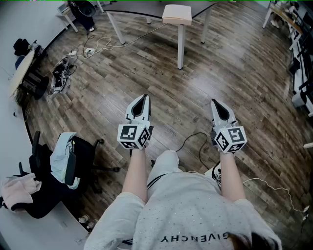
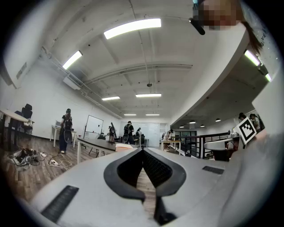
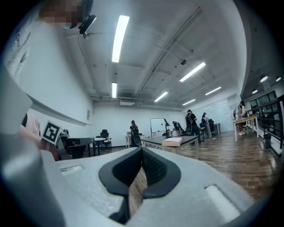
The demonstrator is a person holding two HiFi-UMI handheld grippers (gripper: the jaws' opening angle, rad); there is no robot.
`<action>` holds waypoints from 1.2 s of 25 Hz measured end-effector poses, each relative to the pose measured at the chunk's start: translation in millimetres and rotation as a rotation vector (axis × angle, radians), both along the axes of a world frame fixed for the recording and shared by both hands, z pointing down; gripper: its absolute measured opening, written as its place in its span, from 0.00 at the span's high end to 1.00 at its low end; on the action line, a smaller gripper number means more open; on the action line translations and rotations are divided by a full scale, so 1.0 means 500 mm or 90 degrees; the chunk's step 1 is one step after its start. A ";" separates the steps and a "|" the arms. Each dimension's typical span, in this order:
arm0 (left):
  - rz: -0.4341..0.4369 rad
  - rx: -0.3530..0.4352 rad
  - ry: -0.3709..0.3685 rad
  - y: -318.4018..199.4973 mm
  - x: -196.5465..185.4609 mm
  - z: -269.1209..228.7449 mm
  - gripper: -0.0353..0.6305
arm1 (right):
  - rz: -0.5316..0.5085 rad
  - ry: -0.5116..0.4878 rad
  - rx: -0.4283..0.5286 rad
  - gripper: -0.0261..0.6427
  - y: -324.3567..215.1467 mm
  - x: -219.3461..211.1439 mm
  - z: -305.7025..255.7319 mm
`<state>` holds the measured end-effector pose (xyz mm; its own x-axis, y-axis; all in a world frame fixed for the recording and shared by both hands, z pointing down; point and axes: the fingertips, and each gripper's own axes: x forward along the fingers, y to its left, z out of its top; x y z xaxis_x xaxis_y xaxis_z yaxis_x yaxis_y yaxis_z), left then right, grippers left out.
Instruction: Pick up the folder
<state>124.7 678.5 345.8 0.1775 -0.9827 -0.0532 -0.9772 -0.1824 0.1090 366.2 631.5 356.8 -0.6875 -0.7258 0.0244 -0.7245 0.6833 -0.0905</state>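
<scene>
The folder is a pale pink, flat thing lying on the near corner of a dark-topped table, far ahead of both grippers. It also shows small in the left gripper view, folder, and in the right gripper view, folder. My left gripper is held level over the wooden floor, jaws shut, nothing between them. My right gripper hangs beside it at the same height, also shut and empty. Both point toward the table. In their own views, the left gripper and the right gripper show tips that meet.
A black office chair draped with clothes stands at the near left. Cables and a power strip lie on the floor at the far left, and a black cable runs near my feet. Several people stand far off.
</scene>
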 end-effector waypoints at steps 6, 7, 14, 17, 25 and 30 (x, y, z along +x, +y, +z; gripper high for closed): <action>-0.001 -0.010 -0.013 -0.001 0.012 0.002 0.95 | -0.011 0.001 0.004 0.96 0.002 -0.002 0.004; -0.003 -0.010 -0.013 -0.005 0.011 0.002 0.95 | -0.013 0.002 0.005 0.96 -0.001 -0.002 0.005; -0.014 -0.008 -0.002 -0.075 -0.019 0.015 0.95 | -0.013 -0.002 0.002 0.95 -0.067 -0.019 0.016; -0.013 -0.002 0.003 -0.143 -0.046 0.026 0.95 | -0.012 -0.008 -0.003 0.90 -0.128 -0.049 0.026; 0.021 -0.026 0.022 -0.362 -0.127 0.066 0.95 | 0.014 -0.012 -0.042 0.86 -0.328 -0.137 0.060; 0.039 -0.046 0.030 -0.494 -0.184 0.081 0.95 | 0.031 -0.005 -0.062 0.81 -0.447 -0.194 0.068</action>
